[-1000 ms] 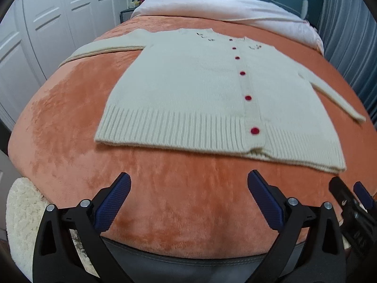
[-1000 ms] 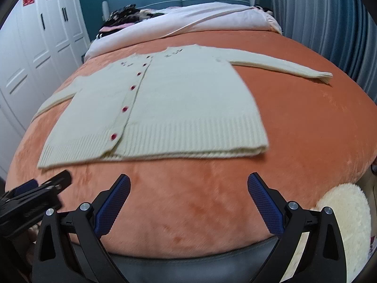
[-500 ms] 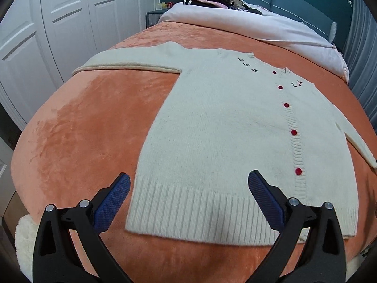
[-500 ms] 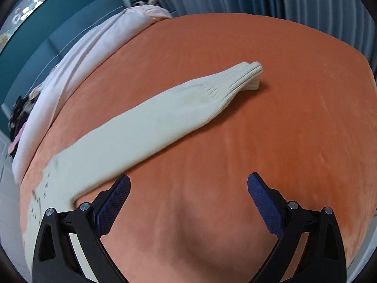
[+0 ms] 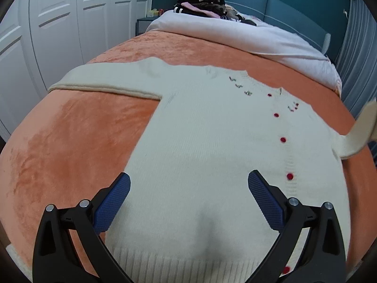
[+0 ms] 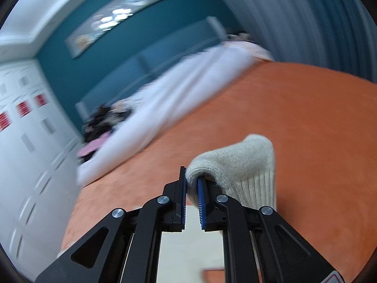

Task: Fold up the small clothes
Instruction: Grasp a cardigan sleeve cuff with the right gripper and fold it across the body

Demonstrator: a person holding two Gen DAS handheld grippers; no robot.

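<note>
Right gripper [image 6: 192, 188] closing on cardigan [image 5: 212, 141] sleeve cuff [image 6: 242, 165] — lifted.

left wrist looks down over cardigan [image 5: 212, 141]; right wrist, close, tilted; shared bed [image 6: 306, 118]

1. No text, label, brand or number can be read in either view
2. The red square signs [image 6: 23, 108] on the white wardrobe doors [image 6: 35, 165] in the right wrist view are too blurred to make out
3. The framed picture [image 6: 117, 16] on the teal wall is blurred as well; no wording shows on it
</note>
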